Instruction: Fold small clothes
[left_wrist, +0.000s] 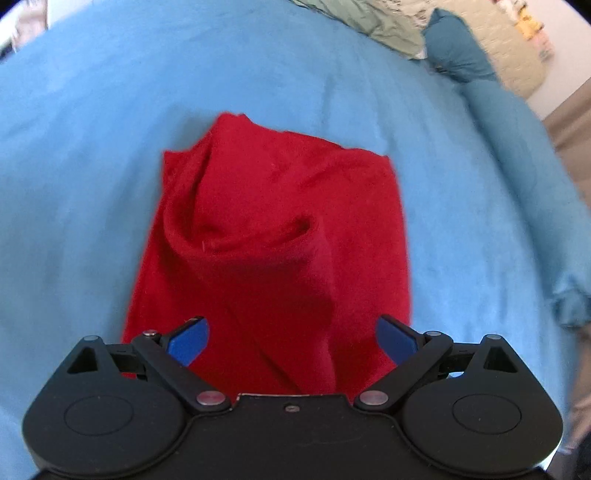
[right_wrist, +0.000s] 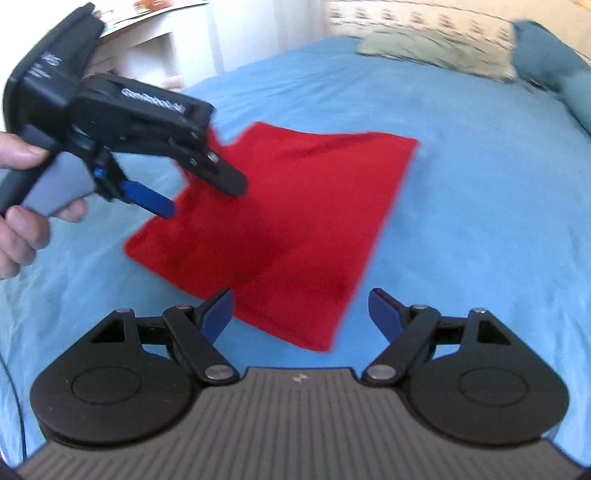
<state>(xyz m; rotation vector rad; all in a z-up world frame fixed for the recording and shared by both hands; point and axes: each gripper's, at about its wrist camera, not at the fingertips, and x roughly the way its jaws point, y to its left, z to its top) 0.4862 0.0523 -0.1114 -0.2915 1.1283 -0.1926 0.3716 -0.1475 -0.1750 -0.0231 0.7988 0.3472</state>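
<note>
The red cloth (right_wrist: 280, 218) lies on the blue bedspread (right_wrist: 461, 221), long axis running from 11 to 5 o'clock. The left gripper (right_wrist: 207, 199), spread empty, hovers at its 10 o'clock edge, nearer than the right gripper (right_wrist: 301, 310), also spread empty.

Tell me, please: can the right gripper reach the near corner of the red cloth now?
Probably yes: the right gripper is open, the red cloth lies flat just ahead, and nothing stands between them.
</note>
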